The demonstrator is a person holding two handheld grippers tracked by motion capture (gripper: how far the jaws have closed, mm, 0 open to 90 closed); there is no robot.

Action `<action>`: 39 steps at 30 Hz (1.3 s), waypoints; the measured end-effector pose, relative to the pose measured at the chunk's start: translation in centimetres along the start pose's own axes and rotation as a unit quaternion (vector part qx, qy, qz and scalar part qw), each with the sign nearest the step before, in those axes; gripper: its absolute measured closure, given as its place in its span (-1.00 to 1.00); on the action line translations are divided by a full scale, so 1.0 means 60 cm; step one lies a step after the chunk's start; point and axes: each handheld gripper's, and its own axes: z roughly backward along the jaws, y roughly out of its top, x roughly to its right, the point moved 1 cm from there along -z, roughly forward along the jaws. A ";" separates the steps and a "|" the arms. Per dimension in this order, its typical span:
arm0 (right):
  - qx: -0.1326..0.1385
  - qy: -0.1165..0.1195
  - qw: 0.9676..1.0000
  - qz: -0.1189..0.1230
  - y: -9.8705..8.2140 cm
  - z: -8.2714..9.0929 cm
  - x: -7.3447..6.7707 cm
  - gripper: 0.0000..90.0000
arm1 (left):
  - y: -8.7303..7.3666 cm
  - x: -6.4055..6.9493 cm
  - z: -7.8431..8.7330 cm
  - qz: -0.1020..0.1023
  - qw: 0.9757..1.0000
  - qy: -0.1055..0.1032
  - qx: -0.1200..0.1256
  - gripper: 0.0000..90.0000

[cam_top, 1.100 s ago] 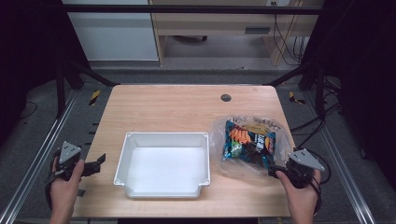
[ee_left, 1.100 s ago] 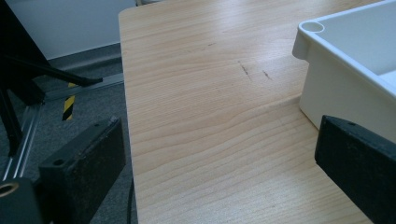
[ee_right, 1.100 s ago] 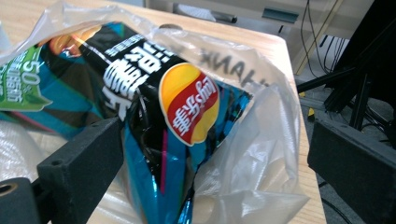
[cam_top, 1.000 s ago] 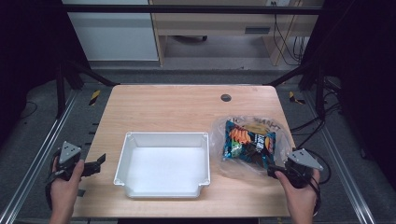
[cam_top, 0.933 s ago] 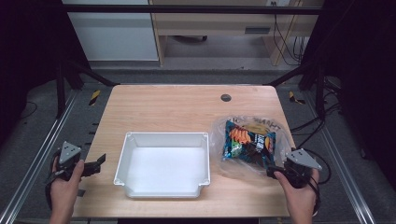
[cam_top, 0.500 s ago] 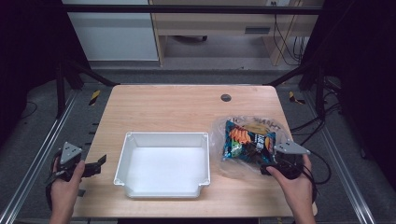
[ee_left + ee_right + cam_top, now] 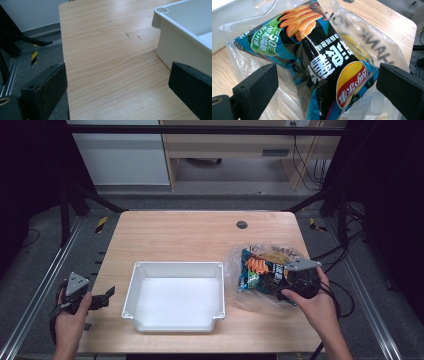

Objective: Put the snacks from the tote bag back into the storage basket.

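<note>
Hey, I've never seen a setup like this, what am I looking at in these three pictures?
A person sits at a wooden table holding a hand-operated gripper in each hand. The high view looks down from above; the other two come from cameras riding on the grippers. The left gripper waits open at the table's left edge, beside an empty white tray. The right gripper is open around a chip bag that lies inside a clear plastic bag; its jaws stand wide on either side and have not closed.

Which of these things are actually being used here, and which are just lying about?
In use: chip bag, clear plastic bag around it, right hand-held gripper, open over them.
Lying about: white tray, left hand-held gripper, round table hole.
</note>
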 end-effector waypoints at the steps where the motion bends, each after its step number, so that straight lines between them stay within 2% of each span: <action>1: 0.000 0.000 1.000 0.000 0.000 0.000 0.000 -0.90 | 0.000 0.000 0.000 0.000 1.000 0.000 0.000 -0.96; 7: -0.012 0.016 1.000 0.021 0.022 0.007 0.010 -0.90 | 0.000 0.000 -0.001 0.000 1.000 0.000 0.000 -0.96; 8: -0.019 0.018 0.999 0.033 0.029 0.008 0.011 -0.90 | 0.000 0.001 -0.001 0.000 1.000 0.000 0.000 -0.96; 18: -0.035 0.035 0.997 0.055 0.047 0.002 0.019 -0.87 | 0.000 0.001 -0.002 0.000 1.000 -0.003 -0.001 -0.96; 24: -0.051 0.052 0.995 0.072 0.057 -0.002 0.021 -0.86 | -0.001 0.002 -0.003 -0.001 1.000 -0.005 -0.003 -0.96; 26: -0.057 0.060 0.993 0.089 0.063 -0.005 0.025 -0.86 | -0.001 0.002 -0.003 -0.001 1.000 -0.006 -0.004 -0.96; 30: -0.060 0.062 0.992 0.091 0.071 -0.009 0.026 -0.86 | -0.001 0.002 -0.003 -0.002 1.000 -0.007 -0.005 -0.96; 33: -0.066 0.074 0.990 0.104 0.079 -0.016 0.027 -0.87 | -0.001 0.002 -0.004 -0.003 1.000 -0.007 -0.005 -0.96; 39: -0.074 0.083 0.987 0.117 0.088 -0.026 0.024 -0.86 | -0.001 0.002 -0.004 -0.004 1.000 -0.010 -0.007 -0.96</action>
